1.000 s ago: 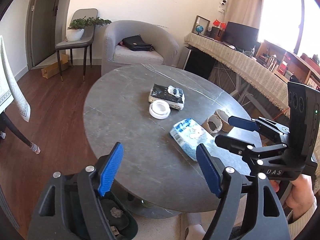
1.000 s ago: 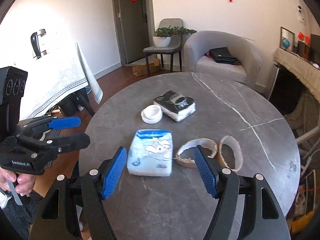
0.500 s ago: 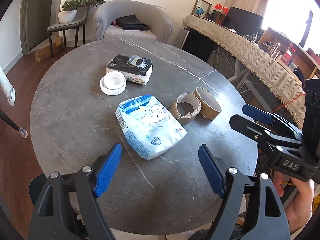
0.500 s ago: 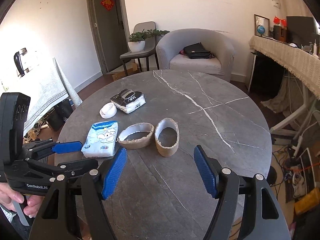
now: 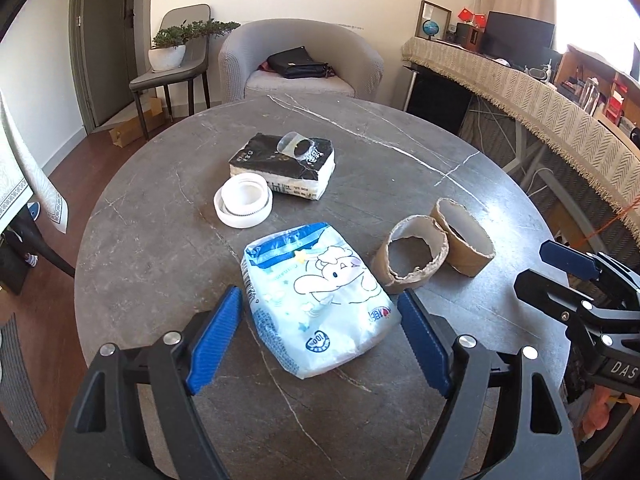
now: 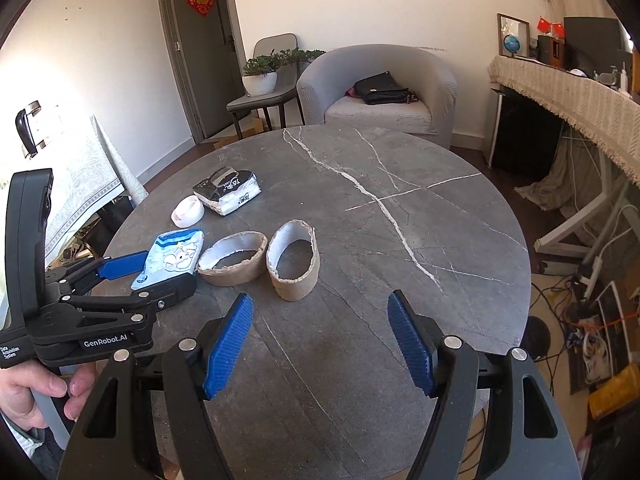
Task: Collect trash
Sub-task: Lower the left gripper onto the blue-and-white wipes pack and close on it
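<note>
occluded: pack [image 6: 173, 255] – near end behind left gripper [image 6: 158, 269] | cut off: hand [image 6: 38, 394] – at frame edge | unreadable: pack print

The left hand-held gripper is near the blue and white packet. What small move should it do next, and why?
Probably ease the left hand-held gripper a little forward and down, then close. Its jaws stand open on either side of the near end of the blue and white plastic packet, not pressing it, and the packet lies flat on the grey marble table.

Left view: looks down over the table's [image 5: 140, 240] near edge, close.
Right view: same, further right.
Both see: table [image 6: 400, 240], armchair [image 5: 304, 56].
</note>
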`<state>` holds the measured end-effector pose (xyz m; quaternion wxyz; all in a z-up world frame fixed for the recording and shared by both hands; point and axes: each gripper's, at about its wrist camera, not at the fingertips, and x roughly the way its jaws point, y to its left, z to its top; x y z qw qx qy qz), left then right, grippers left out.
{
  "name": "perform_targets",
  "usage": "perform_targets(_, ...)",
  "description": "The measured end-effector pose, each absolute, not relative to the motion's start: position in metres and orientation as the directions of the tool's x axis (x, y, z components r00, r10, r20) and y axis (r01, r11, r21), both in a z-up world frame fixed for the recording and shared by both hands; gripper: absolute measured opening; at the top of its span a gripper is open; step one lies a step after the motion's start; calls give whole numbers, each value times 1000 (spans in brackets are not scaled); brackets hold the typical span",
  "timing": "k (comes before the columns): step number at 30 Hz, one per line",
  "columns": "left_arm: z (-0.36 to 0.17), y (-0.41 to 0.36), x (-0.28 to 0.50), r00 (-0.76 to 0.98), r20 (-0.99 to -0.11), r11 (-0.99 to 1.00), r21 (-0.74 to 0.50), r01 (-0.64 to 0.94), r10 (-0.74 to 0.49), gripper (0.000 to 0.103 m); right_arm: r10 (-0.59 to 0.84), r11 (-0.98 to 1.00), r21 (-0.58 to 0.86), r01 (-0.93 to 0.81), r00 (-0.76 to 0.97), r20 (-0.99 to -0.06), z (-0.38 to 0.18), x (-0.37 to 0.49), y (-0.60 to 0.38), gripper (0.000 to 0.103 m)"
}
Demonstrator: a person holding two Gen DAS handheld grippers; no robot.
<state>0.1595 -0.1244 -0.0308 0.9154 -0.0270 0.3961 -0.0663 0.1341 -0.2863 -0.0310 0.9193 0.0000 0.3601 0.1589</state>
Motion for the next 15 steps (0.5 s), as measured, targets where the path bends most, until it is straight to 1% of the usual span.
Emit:
perform_targets(3, -31, -118, 164, 680, -722, 992, -93, 82, -123, 79, 287, 948, 101, -300, 678, -677, -35, 139, -284, 71)
perform_targets(6, -30, -114, 168, 687, -715, 992, -101, 82, -129, 71, 283, 945, 82, -318, 664, -692, -38, 145, -279, 62)
perform_targets(7, -29, -114, 170, 687, -713, 991, -103, 91, -137, 69, 285, 943, 80, -323, 660, -695, -39, 145, -277, 59)
perform_targets(10, -29, -113, 169, 689, -707, 987, -111, 115, -160, 65, 291, 939, 78, -334, 652, -700, -39, 149, -270, 57)
perform_targets(12, -27, -114, 168, 694, -700, 986, -106, 131, -167, 59, 290, 938, 75, -338, 649, -703, -39, 152, -265, 56)
perform_targets(14, -25, -116, 167, 698, -693, 983, -108, 147, -180, 57, 276, 941, 63, -332, 650, -708, -39, 156, -261, 55)
perform_targets(15, -25, -115, 167, 695, -694, 982, -109, 154, -186, 56, 268, 943, 57, -327, 649, -712, -40, 158, -260, 53)
